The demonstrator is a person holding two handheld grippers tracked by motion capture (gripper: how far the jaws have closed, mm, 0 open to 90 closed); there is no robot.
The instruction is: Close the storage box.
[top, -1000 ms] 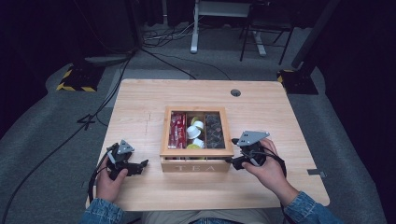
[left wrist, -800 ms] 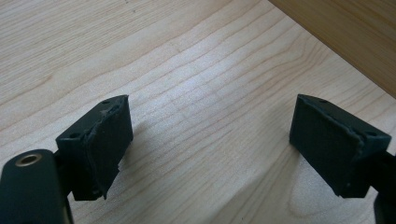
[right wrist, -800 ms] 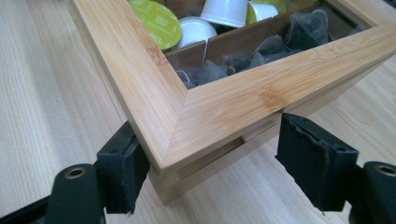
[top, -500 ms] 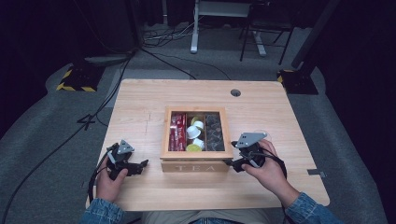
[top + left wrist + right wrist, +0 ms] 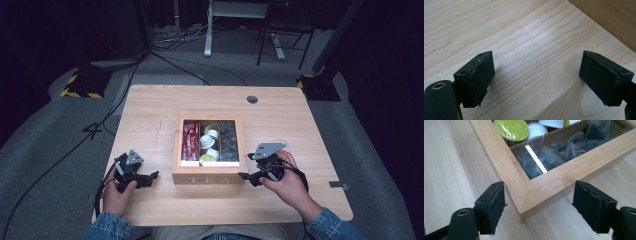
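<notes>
- Tea box (image 5: 208, 172): wooden, glass-topped lid down, sits about mid-desk (image 5: 150, 110), front face lettered "TEA" toward the person.
- Through the lid, three compartments: red packets (image 5: 190, 140) in the left one, white and green capsules (image 5: 209, 142) in the middle, dark tea bags (image 5: 228, 142) in the right one.
- Right gripper (image 5: 248, 176): just off the box's front right corner, held in the right hand (image 5: 285, 182), which rests on the desk to the right of the box.
- Right gripper view: jaws spread wide, one on each side of the lid's corner (image 5: 529, 195). Neither pad touches wood, so nothing is held. Jaws have just been opening a little further; the corner lies ahead of the gap between them.
- Same view: a green capsule (image 5: 511, 128) and the dark tea bags (image 5: 554, 155) visible under the glass behind that corner.
- Left gripper (image 5: 149, 177): on the desk left of the box, well apart from it, held in the left hand (image 5: 117, 190), jaws pointing toward the box.
- Left gripper view: jaws wide apart over bare desk (image 5: 529, 50), nothing between them. An edge of the box (image 5: 609, 20) crosses the top right corner.
- Cables trail from both grippers toward the desk's near edge.
- Small round hole (image 5: 252, 99) in the desk behind the box, near the far edge.
</notes>
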